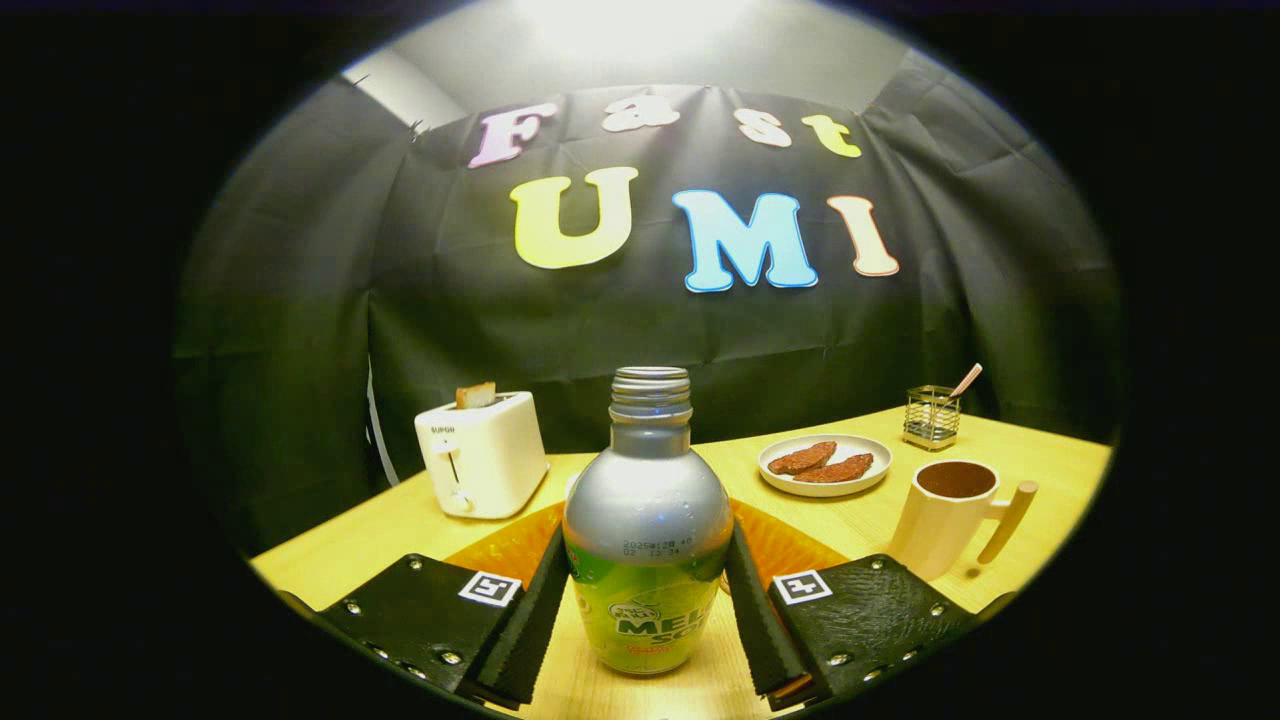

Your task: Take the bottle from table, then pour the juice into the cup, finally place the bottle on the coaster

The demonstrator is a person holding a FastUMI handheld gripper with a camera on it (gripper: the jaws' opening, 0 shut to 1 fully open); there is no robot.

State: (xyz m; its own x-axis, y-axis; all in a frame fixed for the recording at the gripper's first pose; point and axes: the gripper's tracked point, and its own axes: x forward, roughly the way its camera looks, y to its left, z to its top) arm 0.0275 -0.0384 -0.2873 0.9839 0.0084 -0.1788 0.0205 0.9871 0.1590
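The gripper [648,600] has its two fingers closed against the sides of the bottle [647,530], one pad pressing each flank of the lower body, so the bottle stands upright between them on the wooden table [860,525]. The bottle is a silver metal one with a threaded neck and no cap on it; a green label wraps its lower half, with large white lettering that reads partly as "MEL" and "SO", the rest being cut off by the curve. A small printed date code sits on the silver shoulder just above the label, too fine to read surely. Each finger mount carries a small square black-and-white marker.

Behind the bottle, flat on the table, lies an orange coaster [515,545], showing on both sides of the bottle's body. To the near right stands a cream cup [945,515] with a wooden handle pointing right; its inside looks dark. Farther off on the right, a white plate [825,465] holds two brown pieces of food, and beyond it a small wire holder [931,417] has a stick leaning in it. On the far left stands a white toaster [482,453] with a slice of bread in its slot and a short brand word on its front that I cannot make out for certain.
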